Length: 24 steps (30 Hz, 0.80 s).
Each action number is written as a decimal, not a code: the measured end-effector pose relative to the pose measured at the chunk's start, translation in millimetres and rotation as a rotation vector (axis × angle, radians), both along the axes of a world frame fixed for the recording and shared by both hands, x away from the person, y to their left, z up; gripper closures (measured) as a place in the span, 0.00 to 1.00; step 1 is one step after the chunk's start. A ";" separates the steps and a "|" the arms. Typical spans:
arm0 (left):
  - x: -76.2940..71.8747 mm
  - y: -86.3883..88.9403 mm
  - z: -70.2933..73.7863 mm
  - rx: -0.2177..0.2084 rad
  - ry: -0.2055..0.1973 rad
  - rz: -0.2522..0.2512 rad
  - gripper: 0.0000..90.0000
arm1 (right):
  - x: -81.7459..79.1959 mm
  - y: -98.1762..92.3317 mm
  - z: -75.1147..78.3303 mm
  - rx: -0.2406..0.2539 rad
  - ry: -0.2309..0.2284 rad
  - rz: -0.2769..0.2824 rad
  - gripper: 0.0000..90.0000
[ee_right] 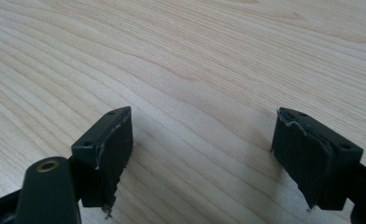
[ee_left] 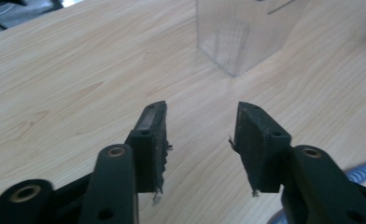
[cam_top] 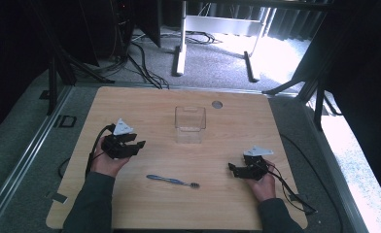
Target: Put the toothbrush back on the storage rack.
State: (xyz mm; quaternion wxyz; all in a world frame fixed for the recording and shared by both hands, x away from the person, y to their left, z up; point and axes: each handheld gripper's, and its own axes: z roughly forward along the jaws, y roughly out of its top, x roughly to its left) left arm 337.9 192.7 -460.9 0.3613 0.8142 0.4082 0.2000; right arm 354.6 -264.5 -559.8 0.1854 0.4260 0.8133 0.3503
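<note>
High view: light wooden table top (cam_top: 145, 204). The left gripper (cam_top: 139, 145), black with a grey three-cornered plate, is held in the person's left hand (cam_top: 106, 162); its jaws stand apart, nothing between them. A blue-handled toothbrush with a dark bristle head (cam_top: 173, 181) lies flat on the wood, below and to the right of those jaws, apart from them and untouched. A clear square plastic container (cam_top: 190, 124) stands upright, beyond the left jaws and off to their right, well apart. The right gripper (cam_top: 232, 169), black, same grey plate, is held in the right hand (cam_top: 264, 187); its jaws point toward the toothbrush's bristle end, with bare wood between.

Left gripper view: both jaws released, gap clear, bare wood showing between the pads. The clear container (ee_left: 246, 35) stands ahead of the jaws, slightly to the right of the gap. The blue handle of the toothbrush (ee_left: 363, 171) shows low, outside the right-hand jaw, blurred; contact with the jaw cannot be told here.

Right gripper view: jaws spread wide, nothing held. Wood grain (ee_right: 181, 60) between and ahead of the pads, which sit close above the surface.
</note>
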 end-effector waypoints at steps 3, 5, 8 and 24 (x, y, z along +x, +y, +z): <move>-0.9 -1.7 1.2 0.004 0.001 -0.013 0.62 | 0.0 -0.2 0.1 -0.001 0.001 0.002 0.23; -1.5 -3.0 1.5 0.004 -0.001 -0.019 0.62 | 0.0 -0.2 0.1 0.000 0.001 0.002 0.23; -2.1 -4.6 2.2 0.008 -0.003 -0.027 0.62 | -0.1 -0.2 0.0 0.001 0.000 0.003 0.23; -5.7 -13.7 8.6 0.000 -0.006 -0.089 0.61 | -0.3 -0.5 0.1 0.001 0.001 0.006 0.23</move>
